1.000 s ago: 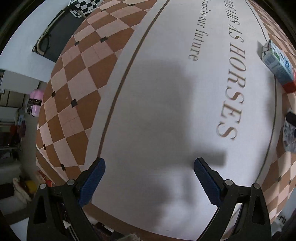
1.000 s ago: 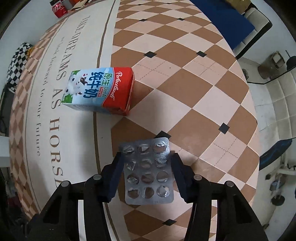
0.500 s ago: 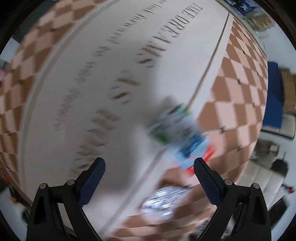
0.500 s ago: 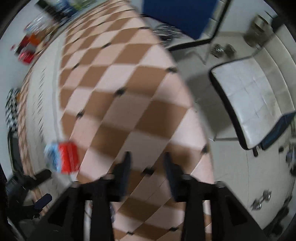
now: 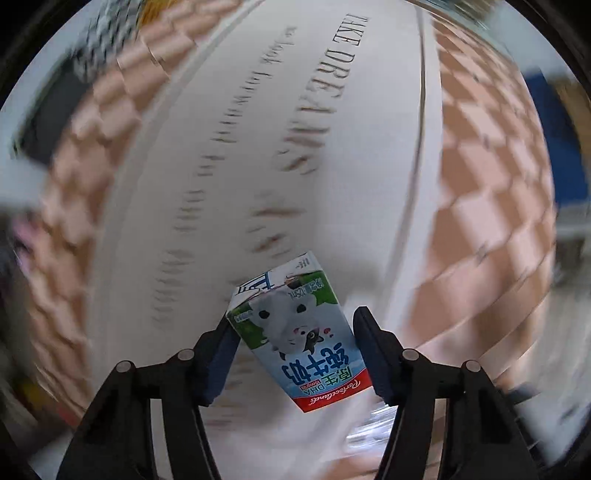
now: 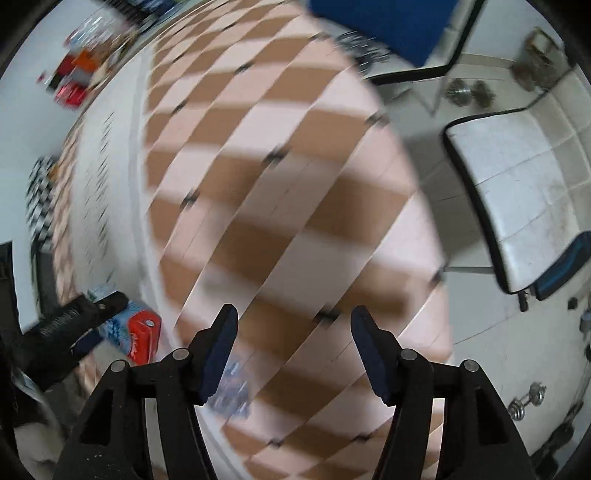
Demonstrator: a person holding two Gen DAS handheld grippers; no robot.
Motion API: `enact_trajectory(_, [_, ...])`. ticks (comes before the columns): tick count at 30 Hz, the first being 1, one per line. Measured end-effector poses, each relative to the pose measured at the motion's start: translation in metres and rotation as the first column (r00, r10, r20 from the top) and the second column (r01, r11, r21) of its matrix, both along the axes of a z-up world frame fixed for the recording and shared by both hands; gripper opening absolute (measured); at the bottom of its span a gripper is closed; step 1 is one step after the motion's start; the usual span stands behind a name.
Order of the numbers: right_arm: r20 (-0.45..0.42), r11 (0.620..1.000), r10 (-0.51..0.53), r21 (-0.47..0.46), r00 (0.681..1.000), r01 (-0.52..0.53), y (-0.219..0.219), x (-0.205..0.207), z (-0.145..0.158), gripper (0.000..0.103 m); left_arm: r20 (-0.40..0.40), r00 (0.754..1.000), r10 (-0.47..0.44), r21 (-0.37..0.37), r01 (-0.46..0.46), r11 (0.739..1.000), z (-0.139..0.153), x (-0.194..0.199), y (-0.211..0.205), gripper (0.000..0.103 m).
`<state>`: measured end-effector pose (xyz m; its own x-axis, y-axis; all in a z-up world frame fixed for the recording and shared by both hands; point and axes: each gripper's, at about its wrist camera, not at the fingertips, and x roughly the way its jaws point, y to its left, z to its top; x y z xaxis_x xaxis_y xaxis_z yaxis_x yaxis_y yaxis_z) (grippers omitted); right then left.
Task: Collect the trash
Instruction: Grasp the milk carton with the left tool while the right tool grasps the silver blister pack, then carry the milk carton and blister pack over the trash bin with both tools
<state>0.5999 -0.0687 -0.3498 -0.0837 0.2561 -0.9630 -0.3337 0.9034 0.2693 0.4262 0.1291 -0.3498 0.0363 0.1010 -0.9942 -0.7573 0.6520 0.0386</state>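
Note:
A blue, white and red milk carton (image 5: 299, 332) sits between the fingers of my left gripper (image 5: 291, 354), which is shut on it above the checkered mat. It stays sharp while the mat behind blurs. In the right wrist view the same carton (image 6: 133, 332) shows at lower left with the left gripper's finger (image 6: 81, 317) on it. My right gripper (image 6: 293, 347) is open and empty. A silver blister pack (image 6: 232, 387) lies blurred on the mat just under its left finger, and its edge shows in the left wrist view (image 5: 373, 424).
A white printed mat (image 5: 314, 147) with brown checkered borders covers the floor. A white padded bench (image 6: 517, 192) and dumbbells (image 6: 524, 398) stand on tiles to the right. A blue mat (image 6: 388, 26) lies far back. Red items (image 6: 70, 88) sit at the far left.
My left gripper swung over to the milk carton and closed on it. My right gripper let go of the blister pack, opened, and turned away to the right.

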Motion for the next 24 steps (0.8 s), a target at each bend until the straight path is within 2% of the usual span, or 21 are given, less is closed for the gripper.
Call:
enact_trajectory(3, [0.004,0.998,0.069,0.009,0.998,-0.069,0.022,-0.028,-0.006,0.066,-0.046,0.989,-0.137,0.054,0.140,0.989,-0.002,-0.052,-0.018,0.059])
enact_trajectory(5, [0.014,0.995,0.102,0.003,0.995,-0.102,0.037,-0.043,-0.011,0.066,-0.059,0.984,-0.167,0.056,0.170,0.984,-0.003,-0.081,-0.023,0.059])
enact_trajectory(7, [0.042,0.990,0.138,-0.027,0.989,-0.137,0.053,-0.054,-0.018,0.066,-0.036,0.990,-0.139,0.012,0.139,0.990,-0.005,-0.097,-0.018,0.059])
enact_trajectory(9, [0.082,0.985,0.166,-0.065,0.983,-0.161,0.065,-0.064,-0.020,0.067,-0.011,0.994,-0.104,-0.032,0.104,0.994,-0.008,-0.095,-0.004,0.059])
enact_trajectory(12, [0.143,0.974,0.203,-0.130,0.969,-0.185,0.074,-0.074,-0.019,0.062,0.012,0.998,-0.056,-0.075,0.057,0.996,-0.024,-0.099,0.005,0.059])
enact_trajectory(13, [0.162,0.971,0.210,-0.148,0.964,-0.186,0.074,-0.078,-0.018,0.057,0.013,0.999,-0.047,-0.073,0.048,0.996,-0.027,-0.100,0.007,0.059])
enact_trajectory(14, [0.177,0.969,0.218,-0.155,0.960,-0.191,0.075,-0.082,-0.018,0.057,0.011,0.999,-0.040,-0.065,0.040,0.997,-0.028,-0.107,0.016,0.059])
enact_trajectory(15, [0.192,0.967,0.228,-0.162,0.955,-0.198,0.075,-0.086,-0.017,0.057,0.019,0.999,-0.033,-0.057,0.034,0.998,-0.028,-0.106,0.022,0.048])
enact_trajectory(17, [0.211,0.963,0.245,-0.167,0.946,-0.213,0.075,-0.092,-0.016,0.057,0.027,0.999,-0.042,-0.039,0.043,0.998,-0.024,-0.106,0.019,0.047])
enact_trajectory(20, [0.199,0.968,0.234,-0.136,0.952,-0.210,0.070,-0.097,-0.012,0.057,0.039,0.997,-0.067,0.002,0.067,0.998,-0.010,-0.108,-0.002,0.047])
enact_trajectory(21, [0.199,0.971,0.228,-0.120,0.953,-0.207,0.069,-0.099,-0.009,0.053,0.042,0.996,-0.074,0.023,0.074,0.997,-0.004,-0.112,-0.005,0.046])
enact_trajectory(23, [0.204,0.975,0.217,-0.093,0.955,-0.202,0.065,-0.101,0.000,0.053,0.055,0.995,-0.081,0.047,0.079,0.996,0.010,-0.102,-0.025,0.046])
enact_trajectory(24, [0.213,0.975,0.217,-0.086,0.953,-0.203,0.063,-0.104,0.005,0.053,0.060,0.995,-0.084,0.054,0.081,0.995,0.016,-0.106,-0.022,0.046])
